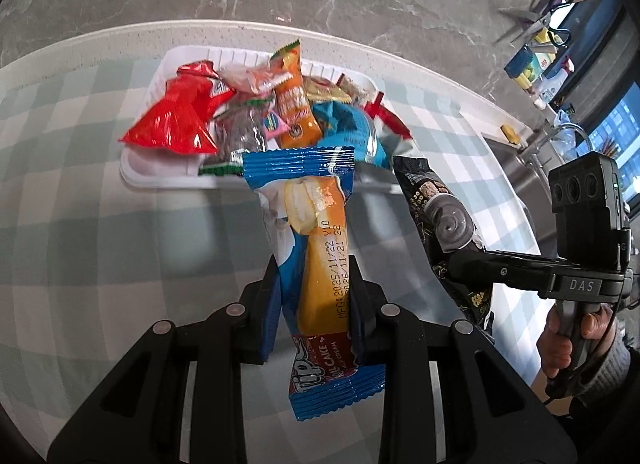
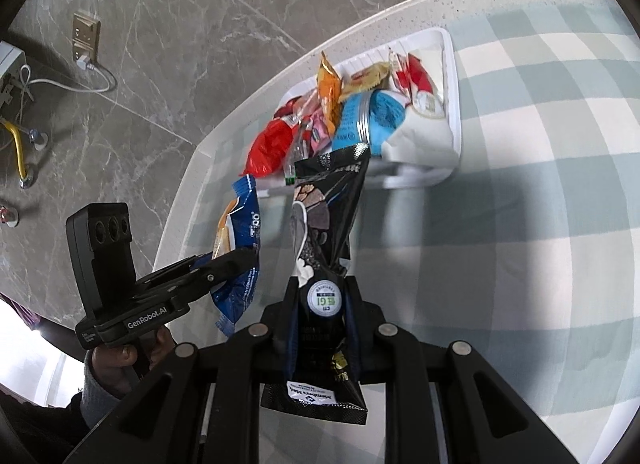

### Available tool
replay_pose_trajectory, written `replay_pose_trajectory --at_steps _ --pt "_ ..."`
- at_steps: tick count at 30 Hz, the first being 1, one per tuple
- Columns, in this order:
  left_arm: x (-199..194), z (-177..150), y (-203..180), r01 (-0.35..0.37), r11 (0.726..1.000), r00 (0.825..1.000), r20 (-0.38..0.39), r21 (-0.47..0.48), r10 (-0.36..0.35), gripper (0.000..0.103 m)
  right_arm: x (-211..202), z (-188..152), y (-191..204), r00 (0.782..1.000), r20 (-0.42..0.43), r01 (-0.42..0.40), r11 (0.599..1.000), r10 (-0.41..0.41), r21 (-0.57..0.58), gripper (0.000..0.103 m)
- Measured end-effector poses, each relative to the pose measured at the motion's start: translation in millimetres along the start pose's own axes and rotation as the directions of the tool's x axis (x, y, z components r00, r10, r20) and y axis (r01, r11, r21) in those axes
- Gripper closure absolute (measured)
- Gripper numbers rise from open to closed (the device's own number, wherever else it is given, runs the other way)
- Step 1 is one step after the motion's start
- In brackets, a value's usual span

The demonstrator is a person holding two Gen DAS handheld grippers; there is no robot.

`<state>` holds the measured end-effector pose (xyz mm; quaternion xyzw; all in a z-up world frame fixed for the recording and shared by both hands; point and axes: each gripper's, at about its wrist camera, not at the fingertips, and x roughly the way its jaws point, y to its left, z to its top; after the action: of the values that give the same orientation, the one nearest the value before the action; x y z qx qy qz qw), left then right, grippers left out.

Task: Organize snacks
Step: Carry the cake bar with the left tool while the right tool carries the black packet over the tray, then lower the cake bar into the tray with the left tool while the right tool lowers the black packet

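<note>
The left hand-held gripper (image 1: 316,296) is closed on a blue roll cake packet (image 1: 316,248), the right hand-held gripper (image 2: 320,304) on a black snack packet (image 2: 324,223). Both hang above the checked bench (image 2: 520,223), just before the near edge of the white tray (image 1: 160,173), heaped with snacks.

Your left black two-finger gripper (image 1: 316,296) is clamped w/ both blue-padded fingers (image 1: 270,304) pressed on a blue-and-orange roll cake wrapper, held lengthwise, pointing fwd. Your right black two-finger gripper (image 2: 320,304) is closed the same way on a black glossy snack pouch, approx upright. Right hand (image 1: 568,340) wraps the grip handle, grey sleeve at wrist. Left hand (image 2: 120,360) grips its handle too. Both grippers sit side by side, near each other.
</note>
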<state>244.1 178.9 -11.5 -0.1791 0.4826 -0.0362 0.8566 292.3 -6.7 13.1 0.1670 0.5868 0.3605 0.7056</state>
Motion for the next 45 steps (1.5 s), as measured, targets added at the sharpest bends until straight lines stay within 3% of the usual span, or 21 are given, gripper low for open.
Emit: replay_pose_trajectory --at_steps 20,45 --pt "-5.8 52.9 10.7 -0.038 0.999 0.998 0.050 0.019 0.037 0.077 -2.0 55.5 -1.9 0.998 0.060 -0.010 1.000 0.009 0.021 0.081" --pt "15.6 115.5 40.3 -0.095 0.995 0.994 0.063 0.044 0.092 0.077 32.0 126.4 -2.6 0.995 0.097 0.030 0.999 -0.034 0.040 0.081"
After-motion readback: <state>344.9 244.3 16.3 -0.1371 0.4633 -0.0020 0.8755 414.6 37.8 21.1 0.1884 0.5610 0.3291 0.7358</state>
